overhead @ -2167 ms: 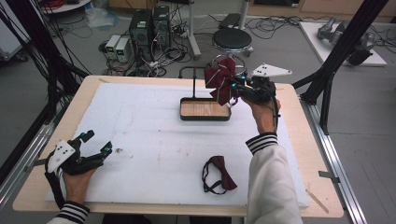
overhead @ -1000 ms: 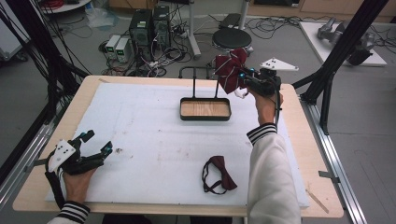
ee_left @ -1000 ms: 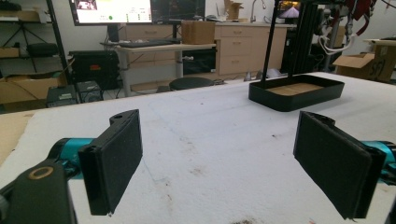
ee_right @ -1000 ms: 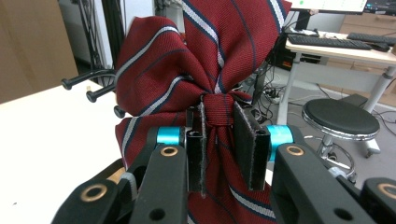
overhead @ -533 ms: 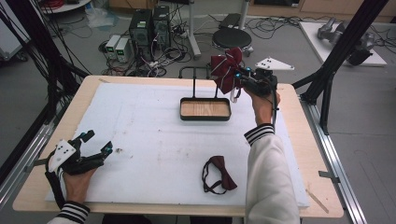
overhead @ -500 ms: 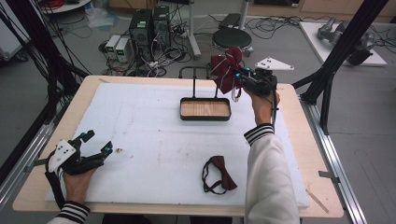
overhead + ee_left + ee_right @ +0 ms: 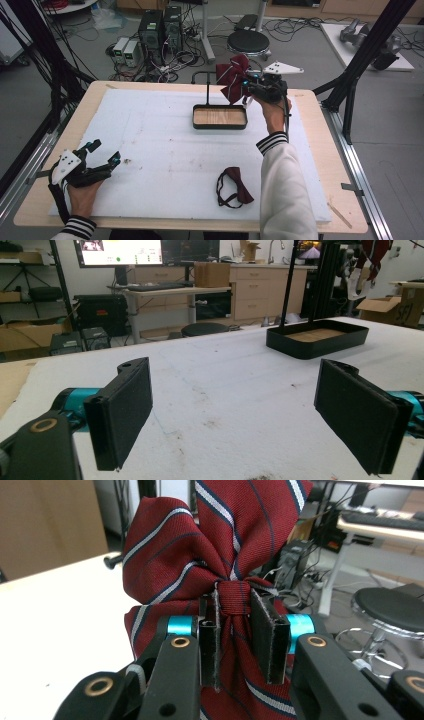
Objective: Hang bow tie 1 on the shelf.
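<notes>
Above the far edge of the worktop (image 7: pixel 320 130), the right tongs (image 7: pixel 235 630) pinch a striped bow tie (image 7: pixel 220 555) by its knot near the stand (image 7: pixel 207 90); hang it slowly, squarely, while the left tongs (image 7: pixel 235 410) rest spread.

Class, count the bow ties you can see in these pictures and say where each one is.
2. A striped bow tie is clamped in the right gripper above the tray's far edge; a plain bow tie lies on the white mat.

stool (image 7: pixel 248 42) behind table | PC towers (image 7: pixel 160 27) on floor | monitor (image 7: pixel 120 251) on desk
</notes>
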`<state>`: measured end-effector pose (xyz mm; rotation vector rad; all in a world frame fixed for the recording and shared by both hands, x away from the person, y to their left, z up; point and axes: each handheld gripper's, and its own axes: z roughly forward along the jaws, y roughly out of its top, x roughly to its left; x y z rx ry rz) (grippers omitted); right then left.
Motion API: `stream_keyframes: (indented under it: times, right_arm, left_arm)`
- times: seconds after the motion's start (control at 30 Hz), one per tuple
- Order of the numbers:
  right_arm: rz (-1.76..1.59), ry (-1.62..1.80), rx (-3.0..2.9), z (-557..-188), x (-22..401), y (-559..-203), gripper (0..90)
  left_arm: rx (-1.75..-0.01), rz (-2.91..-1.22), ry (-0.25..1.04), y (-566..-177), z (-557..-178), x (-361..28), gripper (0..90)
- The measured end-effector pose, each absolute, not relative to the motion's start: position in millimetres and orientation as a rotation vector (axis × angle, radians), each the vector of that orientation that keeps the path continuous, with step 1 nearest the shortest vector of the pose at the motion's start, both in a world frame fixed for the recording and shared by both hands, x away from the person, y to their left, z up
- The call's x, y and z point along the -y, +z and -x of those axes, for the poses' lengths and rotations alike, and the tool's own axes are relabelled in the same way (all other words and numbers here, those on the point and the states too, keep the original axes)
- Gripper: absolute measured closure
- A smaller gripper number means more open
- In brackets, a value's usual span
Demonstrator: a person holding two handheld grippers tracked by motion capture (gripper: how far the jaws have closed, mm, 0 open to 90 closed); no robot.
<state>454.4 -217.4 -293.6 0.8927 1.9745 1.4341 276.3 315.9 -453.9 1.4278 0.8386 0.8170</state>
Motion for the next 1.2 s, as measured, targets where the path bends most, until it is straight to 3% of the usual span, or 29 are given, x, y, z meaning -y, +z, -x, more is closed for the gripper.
stream_keyframes:
  times: [1.2]
  right_arm:
    - [-1.013,1.323,-2.171,-459,218,-328,75.1]
  left_arm:
    - [-0.835,-1.422,0.818,-454,-276,-316,16.0]
